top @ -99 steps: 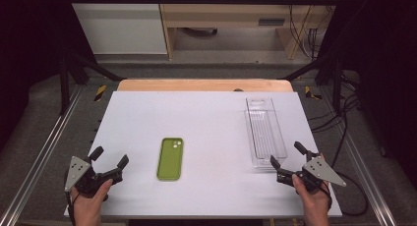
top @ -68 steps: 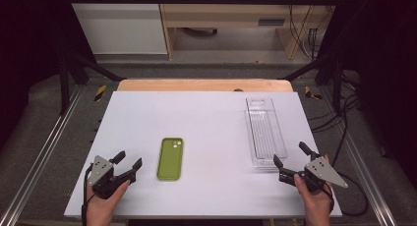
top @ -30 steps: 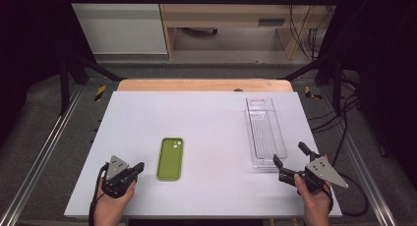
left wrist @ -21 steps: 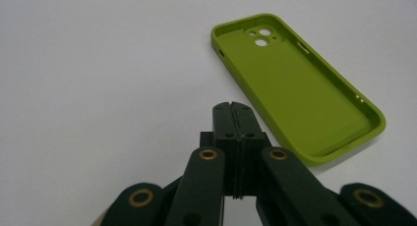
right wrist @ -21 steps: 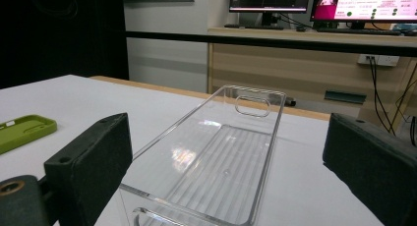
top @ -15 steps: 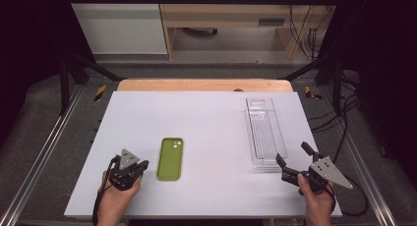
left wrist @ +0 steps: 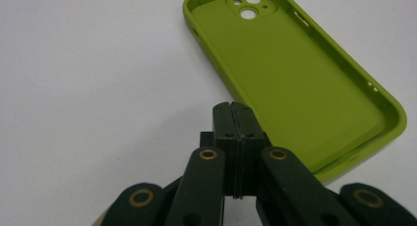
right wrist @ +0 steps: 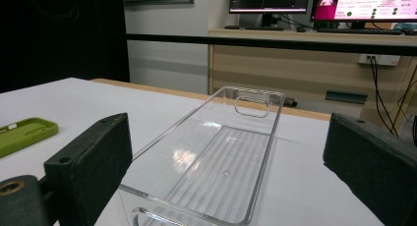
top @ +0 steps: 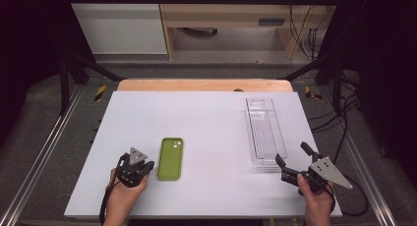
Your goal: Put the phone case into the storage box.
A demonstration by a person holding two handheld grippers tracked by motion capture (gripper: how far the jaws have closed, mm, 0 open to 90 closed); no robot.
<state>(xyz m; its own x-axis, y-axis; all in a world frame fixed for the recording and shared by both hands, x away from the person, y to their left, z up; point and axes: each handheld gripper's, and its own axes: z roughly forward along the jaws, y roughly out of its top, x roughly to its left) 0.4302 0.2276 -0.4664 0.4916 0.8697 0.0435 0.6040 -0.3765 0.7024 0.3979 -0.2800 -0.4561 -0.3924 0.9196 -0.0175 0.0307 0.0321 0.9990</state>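
So: one white table, two grippers, one phone case, one tray. Lower left of the high view, left gripper, jaws pressed together on nothing, tips just beside the case's near left edge. One green phone case lies flat, hollow side up, left of centre. One clear tray, right of centre. Lower right, right gripper, jaws spread wide, near the tray's front end.

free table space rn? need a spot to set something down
Bare: the wide strip between the green case and the clear tray, and the whole far-left table beyond the case. Crowded: near edge, left gripper shut beside the case, right gripper open at the tray's end.
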